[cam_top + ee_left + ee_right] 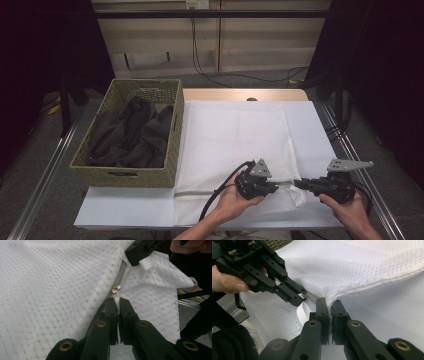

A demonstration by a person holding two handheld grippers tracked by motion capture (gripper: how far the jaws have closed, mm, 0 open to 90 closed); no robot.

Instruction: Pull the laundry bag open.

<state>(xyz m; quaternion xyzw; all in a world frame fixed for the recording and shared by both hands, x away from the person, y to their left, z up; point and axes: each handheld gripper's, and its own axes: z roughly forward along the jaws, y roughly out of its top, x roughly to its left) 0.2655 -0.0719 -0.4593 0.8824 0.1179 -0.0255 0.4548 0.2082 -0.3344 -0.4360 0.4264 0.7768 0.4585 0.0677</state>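
Note:
A white mesh laundry bag (235, 135) lies flat on the white table (125, 207). Its grey zipper (120, 275) runs along the near right corner, and the metal slider (115, 288) sits just beyond my left gripper (117, 299). That gripper (275, 188) is shut, and the slider's small pull runs in between its jaw tips. My right gripper (329, 302) is shut on the bag's edge at the corner, facing the left gripper (303, 297) a few centimetres away. In the high view the right gripper (298, 183) points left. A white ribbon loop (302, 311) hangs by the corner.
A woven basket (125, 176) holding dark clothes (132, 132) stands at the table's left, touching the bag's left edge. A wooden board (245, 94) shows behind the bag. Metal rails (360, 165) run along both sides of the table, and cables lie on the floor behind.

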